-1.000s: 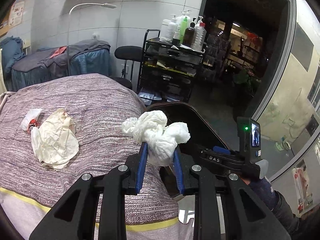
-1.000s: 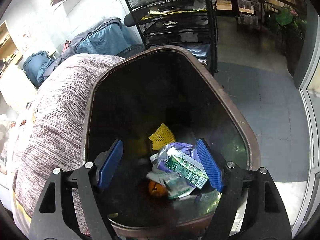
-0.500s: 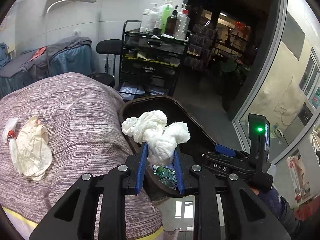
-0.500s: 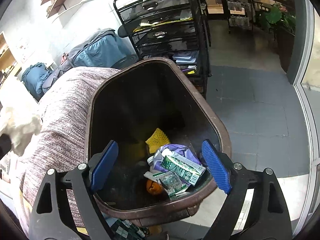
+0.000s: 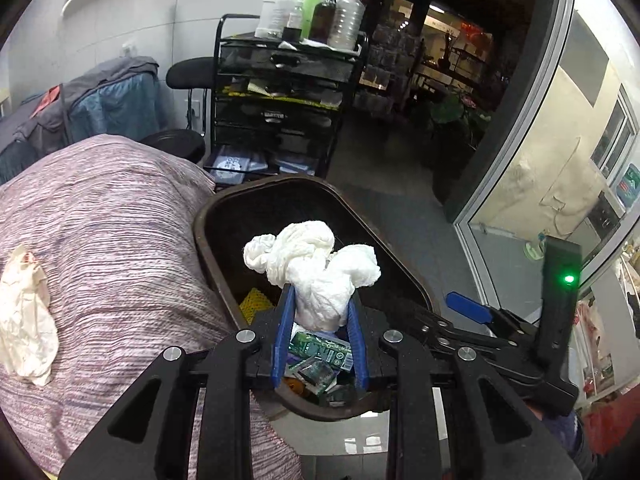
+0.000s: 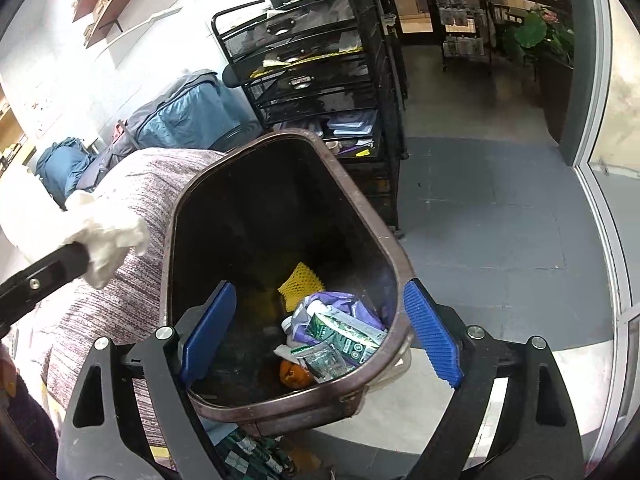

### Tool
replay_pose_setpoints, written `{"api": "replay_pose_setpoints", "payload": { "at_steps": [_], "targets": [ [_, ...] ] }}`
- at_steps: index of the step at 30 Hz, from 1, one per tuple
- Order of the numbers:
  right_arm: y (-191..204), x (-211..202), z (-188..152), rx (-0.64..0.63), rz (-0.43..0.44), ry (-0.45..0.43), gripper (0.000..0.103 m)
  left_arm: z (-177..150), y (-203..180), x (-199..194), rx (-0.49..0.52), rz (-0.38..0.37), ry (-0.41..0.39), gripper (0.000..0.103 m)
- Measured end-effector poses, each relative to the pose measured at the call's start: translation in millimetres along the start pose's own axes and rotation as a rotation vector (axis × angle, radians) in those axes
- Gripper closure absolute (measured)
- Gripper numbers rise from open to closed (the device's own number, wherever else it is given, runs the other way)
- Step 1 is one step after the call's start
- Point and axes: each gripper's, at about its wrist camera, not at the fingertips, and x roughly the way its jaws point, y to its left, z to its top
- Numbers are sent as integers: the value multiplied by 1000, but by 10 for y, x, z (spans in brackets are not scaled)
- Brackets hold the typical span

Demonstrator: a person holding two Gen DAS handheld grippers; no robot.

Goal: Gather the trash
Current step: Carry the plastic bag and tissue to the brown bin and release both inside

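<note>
Tissue wad (image 5: pixel 316 272) pinched in left gripper (image 5: pixel 320 330), over bin (image 5: pixel 208 248) rim. Right gripper (image 6: pixel 320 334) spread wide, empty, straddling bin's corner. Only the left view shows crumpled paper (image 5: pixel 24 320) on blanket (image 5: pixel 112 240); the right view shows the bin's carton (image 6: pixel 344 334) and yellow net (image 6: pixel 300 282).

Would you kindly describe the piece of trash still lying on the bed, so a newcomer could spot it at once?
Start at the bed with the striped purple blanket, beside the brown bin. Near its left edge lies a crumpled cream paper. Unlike the white tissue wad, which the left gripper holds over the bin, it lies flat and loose.
</note>
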Motion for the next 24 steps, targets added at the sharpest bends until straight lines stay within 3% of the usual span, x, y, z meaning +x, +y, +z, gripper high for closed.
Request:
{"api": "replay_pose_setpoints", "payload": {
  "at_steps": [14, 17, 21, 24],
  "targets": [
    [-164, -14, 9, 28, -33, 2, 18, 34, -81, 284, 30, 17, 57, 78],
    [-168, -18, 7, 29, -33, 2, 18, 38, -74, 304, 28, 24, 56, 63],
    [-170, -19, 2, 27, -33, 3, 18, 29, -87, 272, 38, 36, 39, 22],
    [-168, -20, -1, 26, -32, 4, 17, 32, -83, 219, 44, 37, 24, 16]
  ]
}}
